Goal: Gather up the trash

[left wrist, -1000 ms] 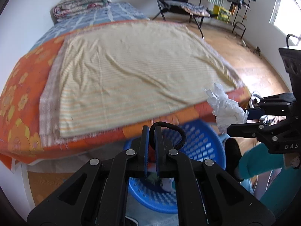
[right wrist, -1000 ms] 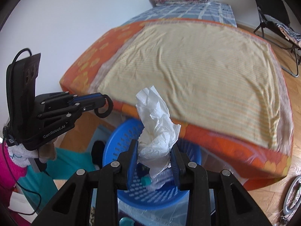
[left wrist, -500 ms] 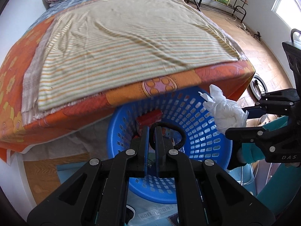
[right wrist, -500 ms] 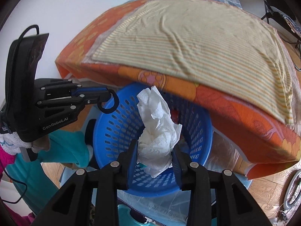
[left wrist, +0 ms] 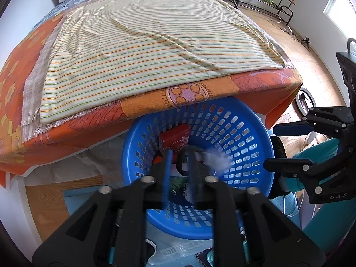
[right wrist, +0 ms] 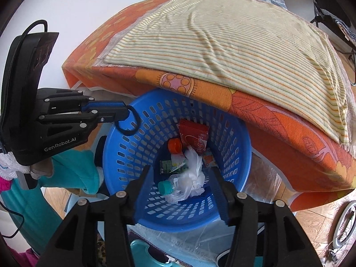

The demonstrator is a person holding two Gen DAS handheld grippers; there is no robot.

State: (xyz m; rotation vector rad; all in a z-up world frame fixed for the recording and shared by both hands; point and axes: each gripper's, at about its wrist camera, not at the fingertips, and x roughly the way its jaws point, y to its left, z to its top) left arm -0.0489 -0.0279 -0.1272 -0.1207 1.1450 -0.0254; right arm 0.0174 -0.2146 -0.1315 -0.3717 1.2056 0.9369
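Right wrist — right gripper (right wrist: 181, 178) opening, empty | left gripper (right wrist: 124, 112) opening — black loop (right wrist: 129, 122) between fingers

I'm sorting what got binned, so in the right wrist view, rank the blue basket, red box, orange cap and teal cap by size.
1. blue basket
2. red box
3. orange cap and teal cap: look alike, unranked.

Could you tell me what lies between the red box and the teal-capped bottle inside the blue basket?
In the right wrist view, crumpled white tissue and a green packet lie between the red box and the teal-capped bottle in the blue basket.
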